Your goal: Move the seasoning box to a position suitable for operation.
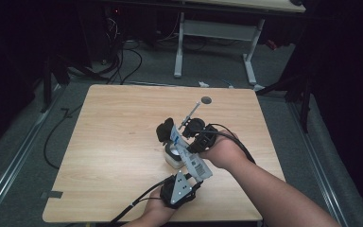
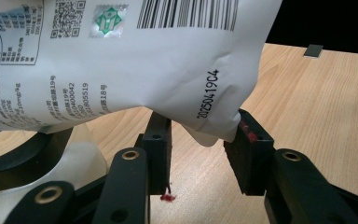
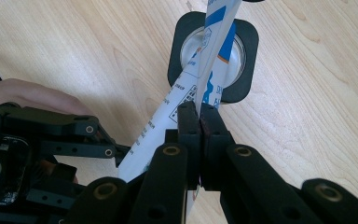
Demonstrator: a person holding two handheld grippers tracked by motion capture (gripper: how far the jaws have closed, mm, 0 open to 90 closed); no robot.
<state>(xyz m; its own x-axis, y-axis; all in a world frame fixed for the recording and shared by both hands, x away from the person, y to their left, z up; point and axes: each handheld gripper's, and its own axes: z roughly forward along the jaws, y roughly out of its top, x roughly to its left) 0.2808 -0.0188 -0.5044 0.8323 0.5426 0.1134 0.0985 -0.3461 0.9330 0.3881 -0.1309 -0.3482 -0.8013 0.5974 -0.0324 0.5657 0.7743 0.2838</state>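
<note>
- left hand-held gripper (image 1: 185, 178) sat at desk (image 1: 113, 142) front edge, jaws parted round lower corner of white printed pouch (image 2: 135, 70), pads not clearly pressing it
- pouch hung tilted over a white cup in a black holder (image 3: 213, 56)
- right hand-held gripper (image 3: 199, 116) was clamped tight on pouch edge above cup

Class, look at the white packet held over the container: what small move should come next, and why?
Probably close the left hand-held gripper on the packet. Its bottom corner sits between the open jaws, while the right hand-held gripper already pinches the packet above the container.
</note>
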